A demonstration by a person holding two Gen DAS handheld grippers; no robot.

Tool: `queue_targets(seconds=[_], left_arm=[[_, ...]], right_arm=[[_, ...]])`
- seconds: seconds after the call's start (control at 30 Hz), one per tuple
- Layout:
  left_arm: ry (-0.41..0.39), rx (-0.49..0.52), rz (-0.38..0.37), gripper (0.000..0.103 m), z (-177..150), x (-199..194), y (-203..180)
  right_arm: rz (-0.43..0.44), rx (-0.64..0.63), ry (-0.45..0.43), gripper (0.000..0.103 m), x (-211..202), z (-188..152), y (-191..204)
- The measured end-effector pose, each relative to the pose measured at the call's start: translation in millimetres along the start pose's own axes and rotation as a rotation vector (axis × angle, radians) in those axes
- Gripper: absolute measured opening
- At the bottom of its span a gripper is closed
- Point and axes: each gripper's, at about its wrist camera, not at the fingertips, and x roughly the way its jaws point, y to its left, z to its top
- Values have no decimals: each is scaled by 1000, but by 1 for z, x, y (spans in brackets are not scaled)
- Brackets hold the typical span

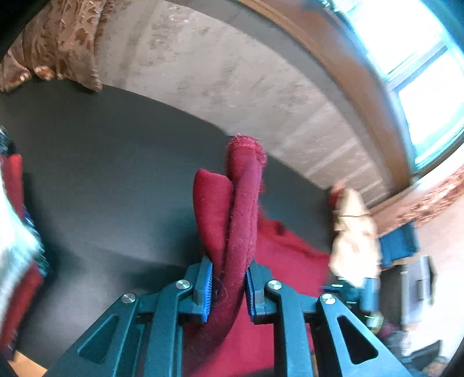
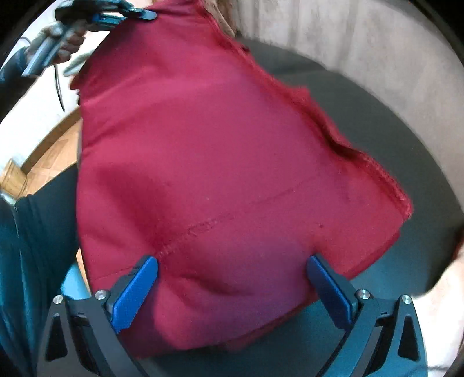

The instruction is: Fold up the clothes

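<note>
Left gripper (image 1: 229, 285) is clamped on a bunched fold of the red garment (image 2: 208, 162); blue pads (image 1: 207, 293) press the cloth from both sides and a thick rolled hem sticks up past the fingertips, frayed at its top

From the right wrist view the same left gripper (image 2: 136, 13) shows at the upper left, pinching the garment's top corner, with the person's hand (image 2: 62, 43) wrapped round its handle and a thin cable trailing below

The garment hangs lifted from that corner and spreads down in a broad red sheet over the dark grey surface (image 1: 110, 174); its fuzzy seamed edge runs down the right side, a stitched line crosses the lower middle

Right gripper (image 2: 232, 285) stands wide open, blue fingers (image 2: 133, 293) splayed to either side of the garment's lower part; cloth lies between them but the pads do not press on it

A dark teal sleeve (image 2: 26, 261) fills the lower left of the right wrist view; wood floor (image 2: 49, 162) shows beyond it

Behind the surface: a pale mottled wall (image 1: 232, 75), a brown patterned curtain (image 1: 58, 40) at the upper left, a bright window (image 1: 429, 87) at the right

More red and white cloth (image 1: 14, 232) sits blurred at the left edge of the left wrist view; cannot tell what it is
</note>
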Motion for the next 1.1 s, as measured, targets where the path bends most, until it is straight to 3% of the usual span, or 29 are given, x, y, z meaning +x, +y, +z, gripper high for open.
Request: queue_targets(seconds=[0.23,0.33,0.6,0.83,0.97,1.1], left_arm=[[3,-121,-266,16,-22,2,-58],[14,-158,-316,16,-30,19,-86],[102,-233,-323,15,-54,95,-145],[212,-247,-300,15,-83,162,-181],[289,-234,-223,16,-99,207,-185],[378,-358,-180,16,-116,246,-157]], right_arm=[[-2,55,-91,103,-2,-15,-4],[-3,73,-129,103,-4,-21,-6],[20,121,-220,103,-6,-29,-9],[30,123,-243,103,-5,-25,-7],[39,128,-254,103,-7,-31,-3],[29,122,-255,103,-7,-32,0]])
